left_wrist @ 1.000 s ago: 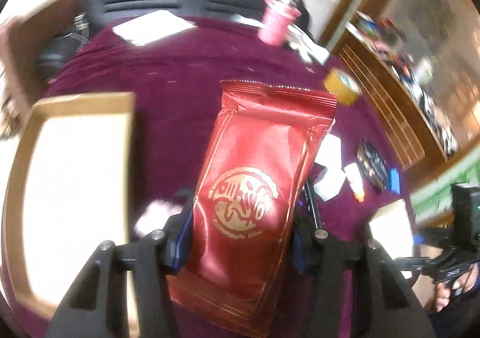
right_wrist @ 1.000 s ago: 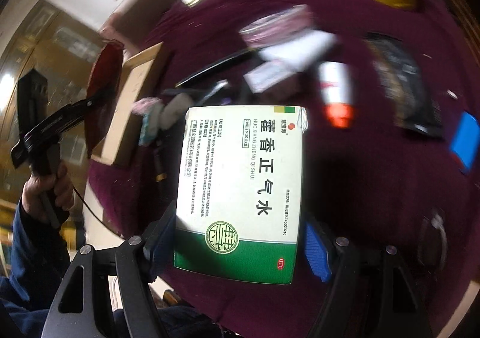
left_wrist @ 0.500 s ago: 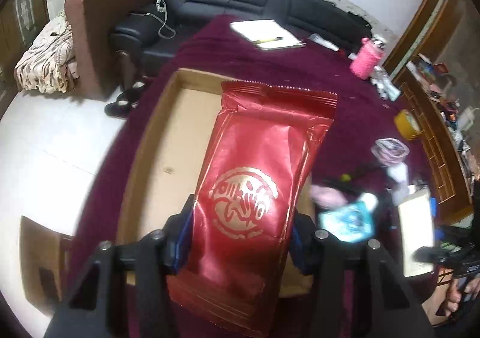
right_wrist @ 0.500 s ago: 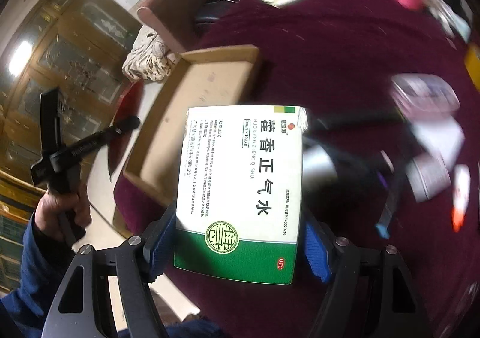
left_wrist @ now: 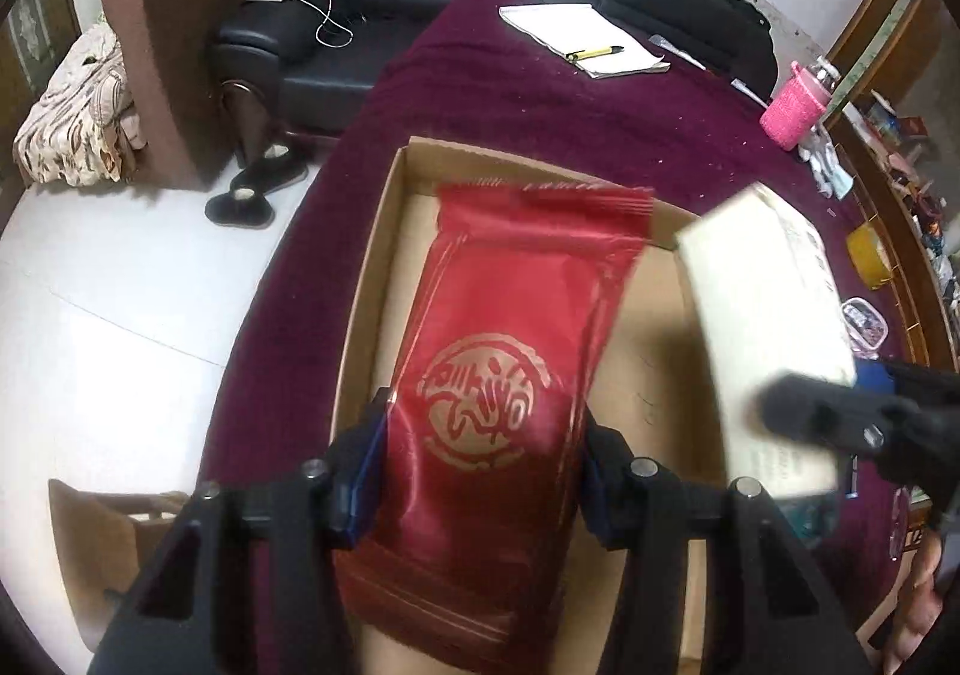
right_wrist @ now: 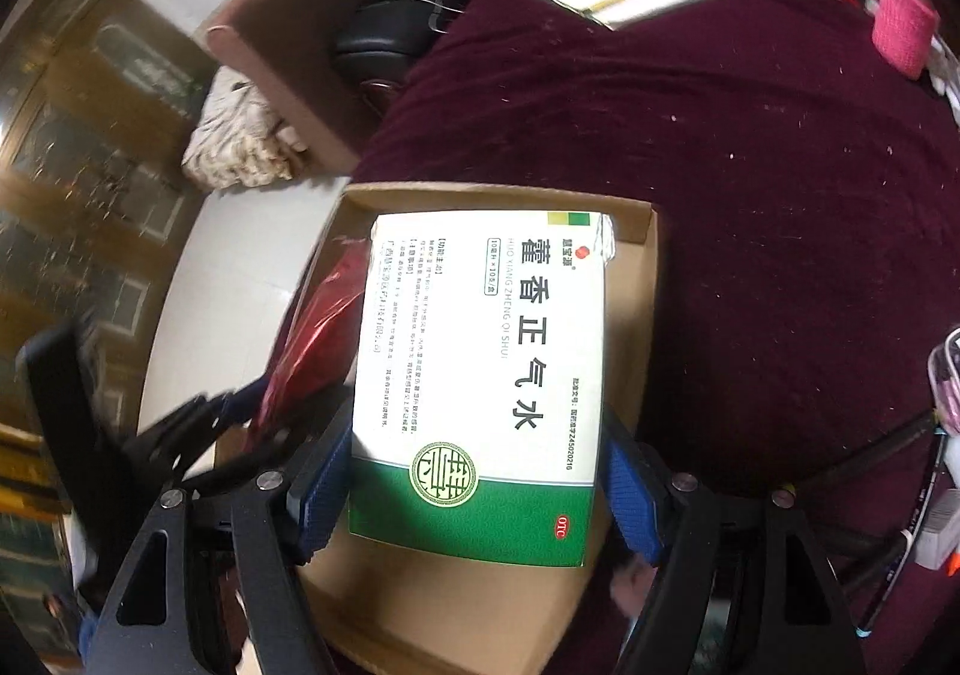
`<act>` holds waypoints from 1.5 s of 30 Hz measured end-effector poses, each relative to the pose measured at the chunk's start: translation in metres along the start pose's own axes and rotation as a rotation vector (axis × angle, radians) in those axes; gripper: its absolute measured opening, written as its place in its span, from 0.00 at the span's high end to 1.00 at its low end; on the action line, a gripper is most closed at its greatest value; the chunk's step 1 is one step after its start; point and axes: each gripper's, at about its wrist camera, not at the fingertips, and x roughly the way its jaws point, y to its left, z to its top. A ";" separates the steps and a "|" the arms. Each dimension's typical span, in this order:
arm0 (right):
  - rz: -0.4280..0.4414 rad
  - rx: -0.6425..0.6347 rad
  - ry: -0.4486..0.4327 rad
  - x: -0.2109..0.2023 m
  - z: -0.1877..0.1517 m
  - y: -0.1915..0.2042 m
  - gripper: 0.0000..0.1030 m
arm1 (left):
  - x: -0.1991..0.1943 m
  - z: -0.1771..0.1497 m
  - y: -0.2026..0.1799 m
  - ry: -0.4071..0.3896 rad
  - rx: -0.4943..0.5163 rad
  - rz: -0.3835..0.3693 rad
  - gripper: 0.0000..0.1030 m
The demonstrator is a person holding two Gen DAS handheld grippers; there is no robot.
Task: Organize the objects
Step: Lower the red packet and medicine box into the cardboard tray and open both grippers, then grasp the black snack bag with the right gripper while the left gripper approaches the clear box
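Both loads hanging above the open cardboard box at the left edge of the maroon-covered table, neither yet set down.

Left gripper clamped on the red foil pouch, pads pressing its two long sides near the lower half; long axis running straight ahead from the jaws toward the far wall of the box, top seal nearly over that wall. Below it, the left half of the box floor, bare as far as visible.

Right gripper clamped on the green-and-white medicine carton, blue pads against its two long sides near the green band; long axis likewise running from the jaws toward the far wall, far end close to the box's far right corner. Over the right half of the box, just beside the pouch, edges perhaps overlapping — hard to judge through the motion blur in the left wrist view.

Judged from this: side by side, long axes parallel to the box's long walls, so straight down for each, pouch on the left, carton on the right, with the narrow gap between the two loads the thing to watch.

Elsewhere on the table: a notepad with pen at the far edge, a pink cup toward the far right corner.
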 end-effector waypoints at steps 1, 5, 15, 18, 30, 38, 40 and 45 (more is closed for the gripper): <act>0.005 0.012 0.005 0.004 0.004 0.000 0.23 | 0.002 0.001 0.001 0.000 -0.002 -0.002 0.49; -0.002 0.035 0.023 0.020 0.017 0.001 0.23 | 0.010 0.005 0.001 -0.011 0.000 0.015 0.49; -0.003 0.117 0.077 0.056 0.031 -0.015 0.21 | 0.026 0.006 0.001 -0.028 -0.016 0.006 0.45; -0.016 0.127 0.081 0.059 0.034 -0.015 0.20 | 0.024 0.005 0.002 -0.039 -0.025 -0.015 0.42; -0.004 0.128 0.057 0.039 0.030 -0.009 0.12 | 0.008 -0.002 0.009 -0.046 -0.055 -0.057 0.32; 0.065 0.174 0.039 0.015 0.007 -0.018 0.12 | -0.006 -0.015 -0.007 -0.062 -0.028 -0.063 0.32; 0.093 0.188 0.028 0.003 -0.004 -0.024 0.12 | -0.009 -0.019 -0.014 -0.063 -0.023 -0.070 0.32; 0.129 0.223 0.011 -0.029 -0.032 -0.051 0.12 | -0.016 -0.028 -0.039 -0.065 0.011 -0.075 0.32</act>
